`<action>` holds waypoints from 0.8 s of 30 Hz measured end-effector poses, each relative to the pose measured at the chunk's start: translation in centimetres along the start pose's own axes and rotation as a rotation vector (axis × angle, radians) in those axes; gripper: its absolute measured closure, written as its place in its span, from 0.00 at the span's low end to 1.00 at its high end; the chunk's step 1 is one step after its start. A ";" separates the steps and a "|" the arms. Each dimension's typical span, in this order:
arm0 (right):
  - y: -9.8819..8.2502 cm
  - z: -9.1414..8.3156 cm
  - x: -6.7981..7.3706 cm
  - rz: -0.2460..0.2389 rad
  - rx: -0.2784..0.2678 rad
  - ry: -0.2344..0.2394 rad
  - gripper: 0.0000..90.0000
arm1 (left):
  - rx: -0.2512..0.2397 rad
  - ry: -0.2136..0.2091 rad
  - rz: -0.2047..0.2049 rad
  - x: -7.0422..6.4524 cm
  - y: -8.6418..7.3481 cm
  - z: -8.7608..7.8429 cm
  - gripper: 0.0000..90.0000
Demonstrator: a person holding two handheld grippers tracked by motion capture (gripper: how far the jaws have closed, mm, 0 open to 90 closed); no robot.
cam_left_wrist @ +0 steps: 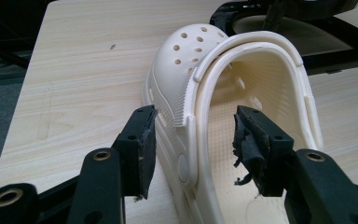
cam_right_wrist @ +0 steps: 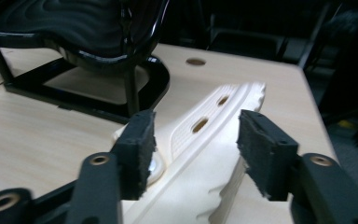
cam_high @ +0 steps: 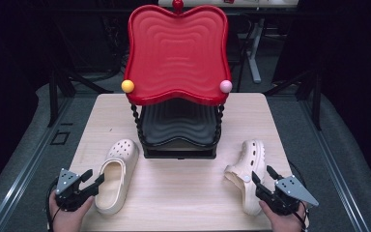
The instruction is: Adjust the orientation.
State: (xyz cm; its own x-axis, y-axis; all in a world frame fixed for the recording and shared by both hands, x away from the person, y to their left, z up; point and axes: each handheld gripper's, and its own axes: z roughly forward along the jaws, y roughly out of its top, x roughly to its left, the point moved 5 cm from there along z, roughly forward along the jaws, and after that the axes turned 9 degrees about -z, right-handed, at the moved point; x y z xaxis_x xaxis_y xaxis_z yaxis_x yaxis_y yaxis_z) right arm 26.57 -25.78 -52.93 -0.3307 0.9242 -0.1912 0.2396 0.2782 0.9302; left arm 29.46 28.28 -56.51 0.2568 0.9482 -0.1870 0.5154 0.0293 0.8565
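Clogs lie lengthwise, toes away: left clog upright, right clog sideways; both hand-held grippers gape, gripping nothing.

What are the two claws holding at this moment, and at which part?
Nothing is held. The left claw stands open astride the side wall of the left clog, and the right claw stands open over the right clog, which lies on its side.

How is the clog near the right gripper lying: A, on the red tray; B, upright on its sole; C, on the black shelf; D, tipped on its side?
D: the right clog lies on its side on the table, its ridged sole edge showing.
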 end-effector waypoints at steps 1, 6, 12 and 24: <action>-0.1 0.1 -0.1 0.014 0.007 0.012 0.52 | 0.000 0.000 0.000 0.0 0.0 0.0 0.54; -0.6 0.2 -0.4 0.055 0.031 0.023 0.56 | 0.056 0.050 0.054 -0.3 -0.4 0.2 0.56; -0.9 -0.2 -0.5 0.088 0.036 0.028 0.59 | 0.055 0.048 0.050 -0.6 -0.4 0.6 0.60; -1.2 0.0 -0.4 0.100 0.055 0.012 0.59 | 0.112 0.074 0.058 -0.3 -0.5 1.6 0.74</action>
State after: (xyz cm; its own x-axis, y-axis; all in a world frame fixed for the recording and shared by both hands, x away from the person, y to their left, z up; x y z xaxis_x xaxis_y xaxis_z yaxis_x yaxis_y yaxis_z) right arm 26.37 -26.50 -53.97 -0.3135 0.9449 -0.0946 0.3213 0.1993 0.9258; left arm 30.43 27.44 -57.71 0.2301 0.9681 -0.0994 0.5904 -0.0577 0.8051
